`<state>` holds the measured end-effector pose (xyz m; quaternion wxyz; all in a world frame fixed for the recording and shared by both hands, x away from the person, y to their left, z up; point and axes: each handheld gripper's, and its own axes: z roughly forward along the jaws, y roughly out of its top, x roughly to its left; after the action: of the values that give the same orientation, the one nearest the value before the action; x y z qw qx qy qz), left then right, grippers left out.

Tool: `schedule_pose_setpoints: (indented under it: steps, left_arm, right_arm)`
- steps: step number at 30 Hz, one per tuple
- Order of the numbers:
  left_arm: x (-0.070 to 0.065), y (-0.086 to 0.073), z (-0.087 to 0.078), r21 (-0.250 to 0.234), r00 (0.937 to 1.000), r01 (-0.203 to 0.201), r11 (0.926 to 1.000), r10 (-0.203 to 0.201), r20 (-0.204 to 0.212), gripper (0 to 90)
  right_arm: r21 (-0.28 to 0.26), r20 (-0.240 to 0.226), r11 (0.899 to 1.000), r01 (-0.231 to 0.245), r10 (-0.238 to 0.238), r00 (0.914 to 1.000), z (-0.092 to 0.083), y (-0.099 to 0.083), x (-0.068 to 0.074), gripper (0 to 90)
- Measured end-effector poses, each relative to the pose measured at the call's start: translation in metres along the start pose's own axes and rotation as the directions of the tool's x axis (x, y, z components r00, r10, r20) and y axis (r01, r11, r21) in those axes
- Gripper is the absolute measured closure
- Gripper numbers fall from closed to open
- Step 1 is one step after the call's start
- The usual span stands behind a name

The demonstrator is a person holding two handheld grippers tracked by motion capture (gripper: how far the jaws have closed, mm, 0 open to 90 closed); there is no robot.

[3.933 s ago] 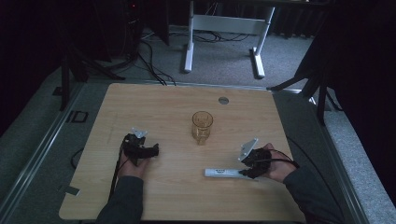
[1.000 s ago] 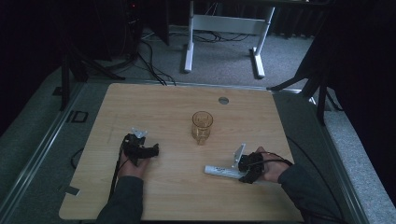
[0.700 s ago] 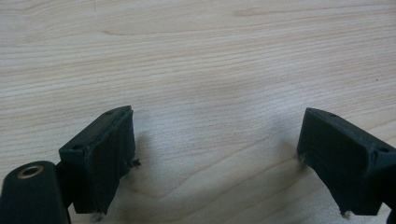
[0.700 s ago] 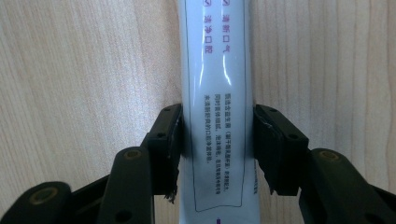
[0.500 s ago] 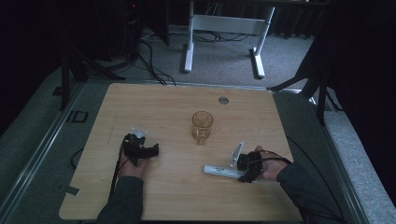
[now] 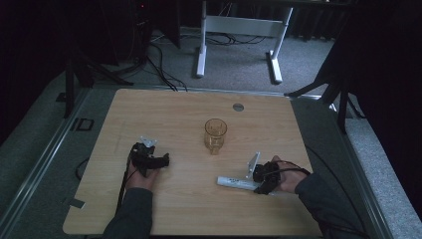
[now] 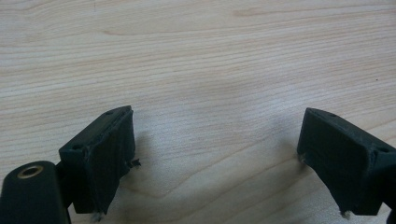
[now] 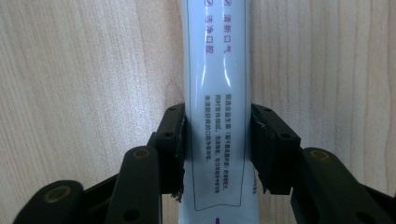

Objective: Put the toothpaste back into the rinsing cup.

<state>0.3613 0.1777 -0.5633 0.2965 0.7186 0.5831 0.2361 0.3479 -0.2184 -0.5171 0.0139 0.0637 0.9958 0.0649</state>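
Note:
A white tube with printed text [image 6: 236, 183] [image 8: 216, 93] lies flat on the wooden table [image 6: 164, 114], near its front right. My right gripper [image 6: 260, 180] [image 8: 217, 144] is at the tube's right end, and both pads [image 8: 176, 140] press against the tube's sides. An amber glass cup [image 6: 215, 134] stands upright at the table's middle. At the front left my left gripper [image 6: 161, 160] [image 7: 215, 154] rests low over bare wood, jaws wide apart with nothing between them.
A small round grommet [image 6: 238, 107] sits in the table near its far edge. Beyond the table stand white desk legs [image 6: 201, 45] and dark cables on grey carpet. Dark stands flank both sides of the table.
My right gripper has slid left along the table onto the tube's end and closed on it. The left gripper and the cup have stayed where they were.

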Motion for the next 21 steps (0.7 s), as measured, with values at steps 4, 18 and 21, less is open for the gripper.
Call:
schedule_pose_setpoints:
  steps: [4, 18, 21]
  left_arm:
    - [0.0000, 0.0000, 0.0000, 0.000, 1.0000, 0.000, 1.0000, 0.000, 0.000, 11.5]
    - [0.0000, 0.0000, 0.0000, 0.000, 1.0000, 0.000, 1.0000, 0.000, 0.000, 11.5]
    - [0.0000, 0.0000, 0.0000, 0.000, 1.0000, 0.001, 1.0000, -0.001, 0.000, 11.5]
  right_arm:
    - [-0.016, -0.001, 1.000, -0.010, 0.010, 0.9999, -0.0012, -0.0021, 0.0004, 60.1]
    - [-0.095, -0.011, 0.995, -0.025, 0.024, 0.9997, -0.0088, -0.0091, 0.0055, 72.6]
    - [-0.104, -0.021, 0.994, -0.033, 0.031, 0.9993, -0.0093, -0.0098, 0.0055, 73.7]
